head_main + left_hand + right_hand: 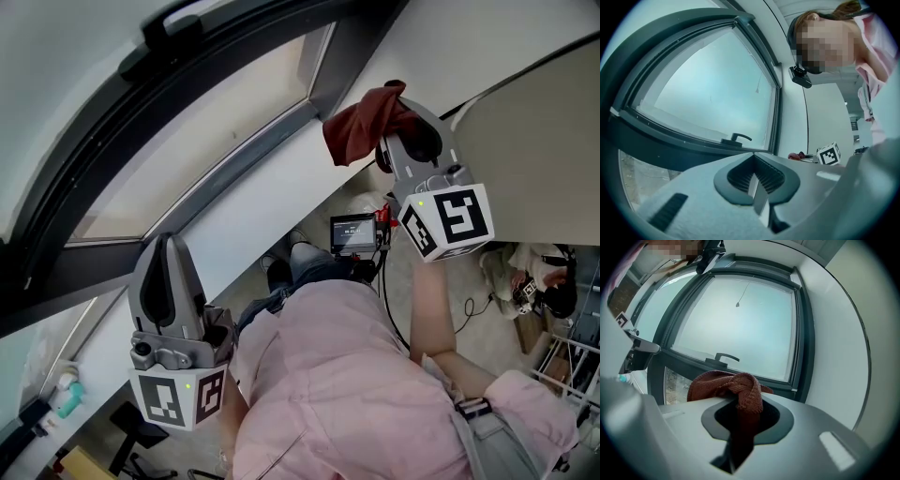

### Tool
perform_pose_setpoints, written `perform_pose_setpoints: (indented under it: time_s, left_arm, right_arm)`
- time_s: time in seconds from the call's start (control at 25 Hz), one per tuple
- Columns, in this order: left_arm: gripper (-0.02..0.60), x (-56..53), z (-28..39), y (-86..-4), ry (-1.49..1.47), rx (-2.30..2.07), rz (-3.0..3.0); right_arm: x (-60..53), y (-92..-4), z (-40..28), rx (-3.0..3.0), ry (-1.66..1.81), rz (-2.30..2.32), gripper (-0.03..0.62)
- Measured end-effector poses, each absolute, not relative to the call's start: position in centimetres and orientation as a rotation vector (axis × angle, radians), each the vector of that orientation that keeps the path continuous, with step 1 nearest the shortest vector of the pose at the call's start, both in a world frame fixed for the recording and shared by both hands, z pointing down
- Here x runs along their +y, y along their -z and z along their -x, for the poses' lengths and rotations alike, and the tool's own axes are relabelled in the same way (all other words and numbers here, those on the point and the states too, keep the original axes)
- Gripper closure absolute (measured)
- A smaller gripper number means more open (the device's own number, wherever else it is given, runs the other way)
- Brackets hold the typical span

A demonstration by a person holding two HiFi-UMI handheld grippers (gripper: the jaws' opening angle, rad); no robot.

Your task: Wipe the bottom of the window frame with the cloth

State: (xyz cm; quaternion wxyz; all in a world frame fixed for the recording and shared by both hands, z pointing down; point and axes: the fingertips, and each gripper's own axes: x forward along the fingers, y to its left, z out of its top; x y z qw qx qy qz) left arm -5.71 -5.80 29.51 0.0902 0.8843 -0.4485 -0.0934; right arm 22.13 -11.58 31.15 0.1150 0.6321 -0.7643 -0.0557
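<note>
right gripper point(401, 111): jaws clamped on a dark red cloth point(361, 127). in the right gripper view the cloth point(727, 384) runs down between the pads and bunches over the gripper point(740, 425) tips in a loose fold

cloth position: in the head view it hangs beside the right-hand corner of the dark window frame point(103, 141), over the white wall strip point(281, 187) under the glass. in the right gripper view it lies in front of the frame's lower rail point(759, 376), just right of the window handle point(723, 357). contact between cloth and rail cannot be confirmed from any view

left gripper point(170, 246): held lower and to the left, tips pointing at the lower edge of the frame. in the left gripper view the gripper point(754, 183) pads meet in a single line with nothing between them. the handle point(737, 138) sits on the frame point(670, 140) above the tips

both grippers are well apart. the person's pink sleeve point(525, 403) leads up to the right gripper

a small lit screen point(353, 232) is on the floor below
</note>
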Motion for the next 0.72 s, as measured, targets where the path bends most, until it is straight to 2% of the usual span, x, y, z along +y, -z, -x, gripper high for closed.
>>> perform_pose_setpoints:
  time_s: [0.4, 0.72]
  left_arm:
    - [0.584, -4.8, 7.3, -29.6, 0.287, -1.444, -2.586]
    - [0.585, -5.1, 7.5, -29.3, 0.274, -1.581, -2.535]
  right_arm:
    - [-13.5, -31.5, -18.7, -2.354, 0.186, -1.747, 0.536]
    - [-16.5, -32.7, -10.6, -2.566, 0.206, -1.488, 0.536]
